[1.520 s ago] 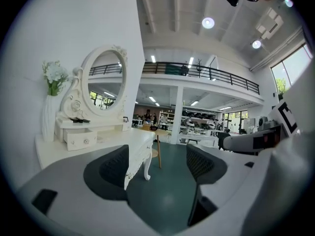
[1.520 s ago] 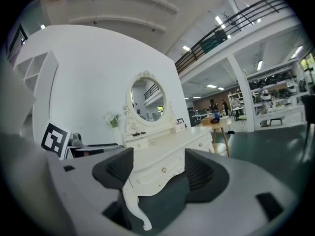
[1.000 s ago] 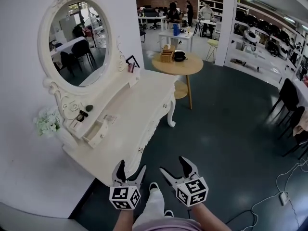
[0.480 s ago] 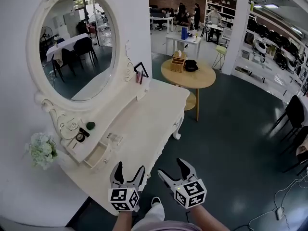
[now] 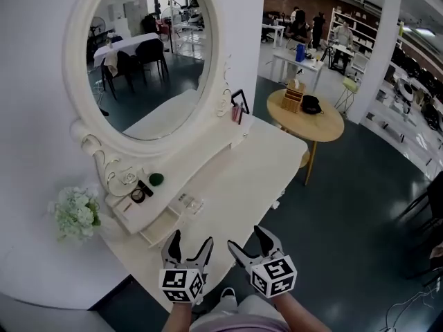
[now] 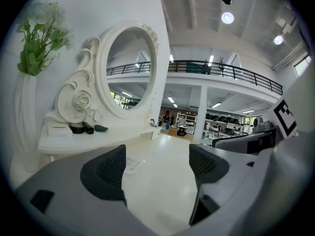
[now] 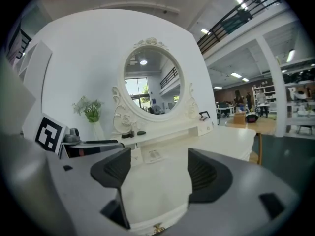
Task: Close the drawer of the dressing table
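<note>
The white dressing table (image 5: pixel 242 178) with its oval mirror (image 5: pixel 149 54) fills the left of the head view. A small drawer (image 5: pixel 162 227) under the mirror shelf stands pulled out. My left gripper (image 5: pixel 190 241) is open, over the table's front edge, just right of that drawer and apart from it. My right gripper (image 5: pixel 248 239) is open beside it, also empty. In the left gripper view the open gripper (image 6: pixel 157 173) points across the tabletop (image 6: pixel 157 154). The right gripper (image 7: pixel 160 173) looks toward the mirror (image 7: pixel 151 85), with a gold knob (image 7: pixel 158 228) below.
White flowers (image 5: pixel 75 213) stand at the table's left end. A green item (image 5: pixel 156 179) and a black compact (image 5: pixel 138 194) lie on the shelf, a small clear item (image 5: pixel 188 203) on the tabletop. A round wooden table (image 5: pixel 308 116) stands behind on the dark floor (image 5: pixel 360 206).
The view has closed in on the dressing table and swung left. Both grippers now hang over its front edge, near the pulled-out drawer. Both stayed open.
</note>
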Action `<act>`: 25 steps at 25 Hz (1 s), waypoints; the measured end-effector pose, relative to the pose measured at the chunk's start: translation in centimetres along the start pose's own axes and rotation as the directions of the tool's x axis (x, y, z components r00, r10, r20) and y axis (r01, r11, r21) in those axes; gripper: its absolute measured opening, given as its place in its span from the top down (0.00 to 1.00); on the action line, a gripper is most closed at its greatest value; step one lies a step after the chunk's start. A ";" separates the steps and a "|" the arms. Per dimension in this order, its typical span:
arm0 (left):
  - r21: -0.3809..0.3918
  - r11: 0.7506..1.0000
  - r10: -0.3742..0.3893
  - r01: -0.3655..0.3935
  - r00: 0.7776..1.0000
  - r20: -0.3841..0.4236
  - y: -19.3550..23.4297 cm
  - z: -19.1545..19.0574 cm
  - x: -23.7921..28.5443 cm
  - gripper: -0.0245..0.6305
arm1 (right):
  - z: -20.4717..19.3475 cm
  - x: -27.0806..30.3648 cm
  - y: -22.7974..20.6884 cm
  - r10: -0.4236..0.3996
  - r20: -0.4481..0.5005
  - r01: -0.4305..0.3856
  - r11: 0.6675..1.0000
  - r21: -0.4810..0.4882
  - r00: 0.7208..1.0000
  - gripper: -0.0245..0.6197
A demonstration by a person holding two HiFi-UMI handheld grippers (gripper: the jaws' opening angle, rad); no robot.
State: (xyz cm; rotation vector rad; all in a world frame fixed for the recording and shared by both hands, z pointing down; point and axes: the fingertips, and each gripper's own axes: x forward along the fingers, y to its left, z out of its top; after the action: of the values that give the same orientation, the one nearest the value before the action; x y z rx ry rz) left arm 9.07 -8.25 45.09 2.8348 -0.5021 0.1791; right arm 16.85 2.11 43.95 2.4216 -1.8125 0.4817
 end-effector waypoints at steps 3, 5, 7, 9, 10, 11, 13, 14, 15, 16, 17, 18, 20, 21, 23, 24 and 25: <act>-0.011 0.999 0.039 -0.039 0.999 0.005 1.5 0.2 -0.3 0.38 | 0.4 1.9 1.1 0.052 -0.013 -0.052 0.998 -0.019 0.999 0.41; -0.019 0.997 0.077 -0.077 0.997 0.014 2.6 0.3 -0.5 0.38 | 0.6 3.3 1.7 0.092 -0.021 -0.093 0.995 -0.033 0.996 0.41; -0.029 0.993 0.118 -0.118 0.993 0.023 3.7 0.3 -0.8 0.38 | 0.8 4.7 2.4 0.133 -0.031 -0.134 0.990 -0.043 0.991 0.41; -0.047 0.986 0.158 -0.157 0.987 0.022 4.7 0.1 -1.2 0.38 | 0.8 5.9 3.1 0.174 -0.046 -0.176 0.983 -0.051 0.984 0.41; -0.056 0.983 0.179 -0.178 0.984 0.018 5.2 -0.1 -1.4 0.38 | 0.8 6.5 3.4 0.196 -0.054 -0.199 0.978 -0.057 0.979 0.41; -0.062 0.978 0.200 -0.199 0.980 0.017 5.5 -0.2 -1.5 0.38 | 0.9 7.1 3.7 0.219 -0.061 -0.223 0.973 -0.065 0.974 0.41; -0.070 0.969 0.241 -0.239 0.970 0.018 6.1 -0.2 -1.6 0.38 | 1.2 8.3 4.0 0.263 -0.073 -0.269 0.960 -0.080 0.962 0.41; -0.075 0.963 0.260 -0.258 0.965 0.018 6.4 -0.2 -1.7 0.38 | 1.3 8.9 4.2 0.285 -0.080 -0.291 0.953 -0.084 0.955 0.41; -0.079 0.957 0.280 -0.278 0.960 0.018 6.7 -0.2 -1.7 0.38 | 1.4 9.4 4.4 0.306 -0.088 -0.313 0.946 -0.086 0.948 0.41; -0.082 0.951 0.300 -0.298 0.954 0.018 7.0 -0.2 -1.8 0.38 | 1.4 9.9 4.5 0.325 -0.095 -0.334 0.939 -0.089 0.941 0.41; -0.084 0.945 0.320 -0.317 0.947 0.018 7.3 -0.2 -1.8 0.38 | 1.5 10.3 4.7 0.342 -0.101 -0.351 0.932 -0.092 0.934 0.41; -0.086 0.937 0.340 -0.337 0.940 0.019 7.6 -0.1 -1.8 0.38 | 1.5 10.7 4.7 0.357 -0.106 -0.367 0.925 -0.094 0.928 0.41; -0.093 0.920 0.384 -0.381 0.923 0.023 8.1 0.1 -2.1 0.38 | 1.5 11.4 4.7 0.386 -0.120 -0.398 0.912 -0.099 0.915 0.41; -0.097 0.910 0.408 -0.404 0.913 0.026 8.3 0.2 -2.4 0.38 | 1.5 11.8 4.8 0.403 -0.126 -0.415 0.904 -0.102 0.907 0.41; -0.107 0.887 0.456 -0.450 0.890 0.033 8.7 0.3 -3.0 0.38 | 1.6 12.4 5.1 0.437 -0.135 -0.452 0.886 -0.106 0.889 0.41; -0.112 0.874 0.478 -0.472 0.878 0.035 8.9 0.3 -3.4 0.38 | 1.7 12.7 5.3 0.454 -0.139 -0.470 0.876 -0.108 0.880 0.41; -0.116 0.863 0.499 -0.492 0.866 0.035 9.1 0.3 -3.7 0.38 | 1.7 13.0 5.5 0.471 -0.143 -0.487 0.866 -0.110 0.870 0.41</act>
State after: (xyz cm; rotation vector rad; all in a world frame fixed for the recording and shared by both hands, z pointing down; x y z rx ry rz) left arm 2.41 -15.35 46.29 2.5564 -1.2173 0.1498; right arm 15.22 -11.98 45.46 1.7962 -2.3085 0.4852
